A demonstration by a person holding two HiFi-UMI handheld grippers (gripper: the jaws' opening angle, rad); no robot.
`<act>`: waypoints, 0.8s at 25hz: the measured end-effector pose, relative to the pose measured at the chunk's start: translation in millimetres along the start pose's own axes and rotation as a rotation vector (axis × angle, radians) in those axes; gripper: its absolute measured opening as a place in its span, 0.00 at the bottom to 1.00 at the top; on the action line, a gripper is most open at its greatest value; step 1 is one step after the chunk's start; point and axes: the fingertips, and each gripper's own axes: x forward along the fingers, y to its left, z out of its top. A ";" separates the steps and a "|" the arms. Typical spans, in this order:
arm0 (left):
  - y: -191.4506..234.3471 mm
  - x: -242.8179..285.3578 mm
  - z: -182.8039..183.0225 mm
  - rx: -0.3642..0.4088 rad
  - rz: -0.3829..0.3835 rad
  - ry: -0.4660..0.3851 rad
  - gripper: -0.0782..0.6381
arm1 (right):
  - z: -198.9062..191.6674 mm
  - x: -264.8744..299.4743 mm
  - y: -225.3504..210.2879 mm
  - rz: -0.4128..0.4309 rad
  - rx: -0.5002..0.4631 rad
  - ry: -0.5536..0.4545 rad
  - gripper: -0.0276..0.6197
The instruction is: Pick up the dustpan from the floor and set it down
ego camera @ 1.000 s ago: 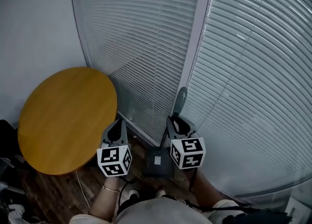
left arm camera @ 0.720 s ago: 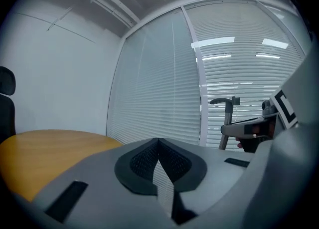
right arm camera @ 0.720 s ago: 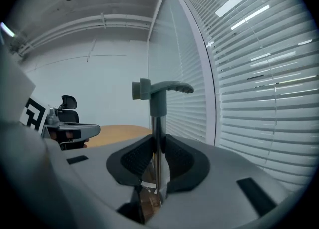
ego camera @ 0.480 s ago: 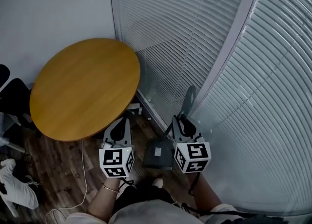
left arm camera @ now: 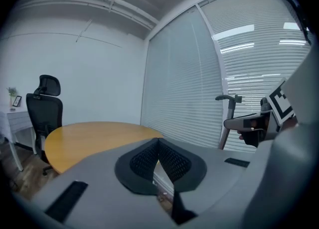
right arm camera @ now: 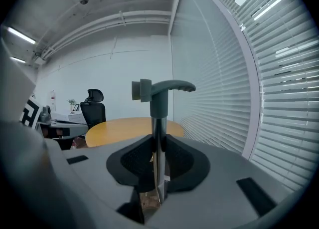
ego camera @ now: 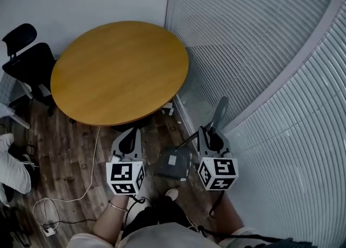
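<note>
Plainly, the right gripper [ego camera: 211,136] is pinching the dustpan [ego camera: 173,165] by its upright pole. In the right gripper view the pads [right arm camera: 175,159] press the metal pole from both sides, and the grey handle [right arm camera: 162,89] stands above the jaws. From the head view the dark pan sits low between the two grippers, over the wood floor [ego camera: 65,144] and just ahead of the person's feet. Whether it touches the floor I cannot tell.

The left gripper [ego camera: 128,142] is pressed together with nothing in it. In the left gripper view its black pads [left arm camera: 144,159] meet at the tips. That view also shows the right gripper [left arm camera: 259,122] at the far right with the pole [left arm camera: 225,128] beside it.

A round table [ego camera: 119,71] stands to the far left of the dustpan, and a black chair [ego camera: 30,60] is left of the table. Blinds [ego camera: 254,36] cover the wall on the right. A white cable [ego camera: 89,185] lies on the floor at the near left.
</note>
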 end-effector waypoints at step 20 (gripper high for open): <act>71.7 -73.7 -62.2 -0.084 0.264 0.095 0.13 | -53.4 41.7 128.9 0.360 -0.139 0.104 0.19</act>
